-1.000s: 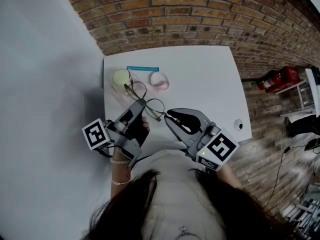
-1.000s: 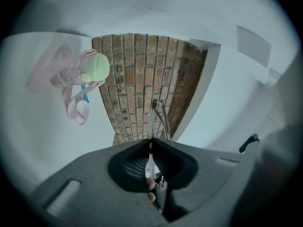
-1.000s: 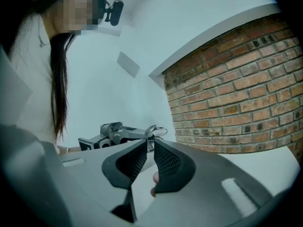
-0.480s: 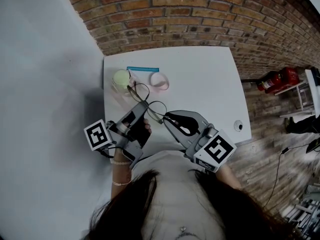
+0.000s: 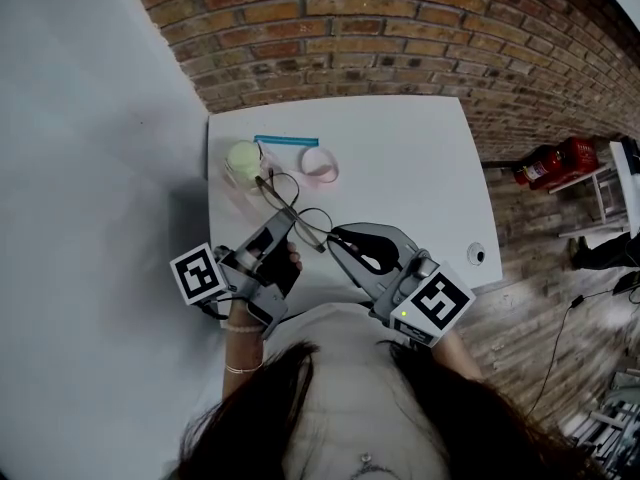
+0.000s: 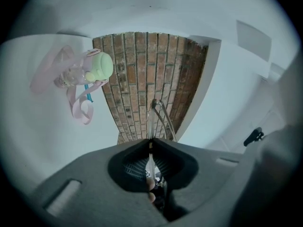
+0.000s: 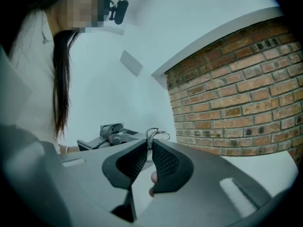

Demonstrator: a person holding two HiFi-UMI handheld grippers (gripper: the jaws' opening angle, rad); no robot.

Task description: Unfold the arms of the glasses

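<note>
Thin wire-rimmed glasses (image 5: 298, 206) hang above the white table (image 5: 400, 158), between my two grippers. My left gripper (image 5: 287, 220) is shut on the frame, and its rim (image 6: 158, 117) sticks up past the closed jaws in the left gripper view. My right gripper (image 5: 333, 236) meets the near end of the glasses from the right. Its jaws are closed to a narrow slit, and the glasses (image 7: 156, 134) show just beyond the tips. One arm of the glasses points away toward the pale green object.
A pale green round object (image 5: 241, 158) with pink straps (image 6: 75, 86), a blue stick (image 5: 286, 139) and a pink band (image 5: 320, 163) lie at the table's far left. A small round fitting (image 5: 478, 251) sits near the right edge. A brick wall stands behind, with a red extinguisher (image 5: 555, 158) on the floor.
Both grippers have drifted slightly toward the person with the glasses. The frame has turned, and its far arm now sticks out more toward the green object.
</note>
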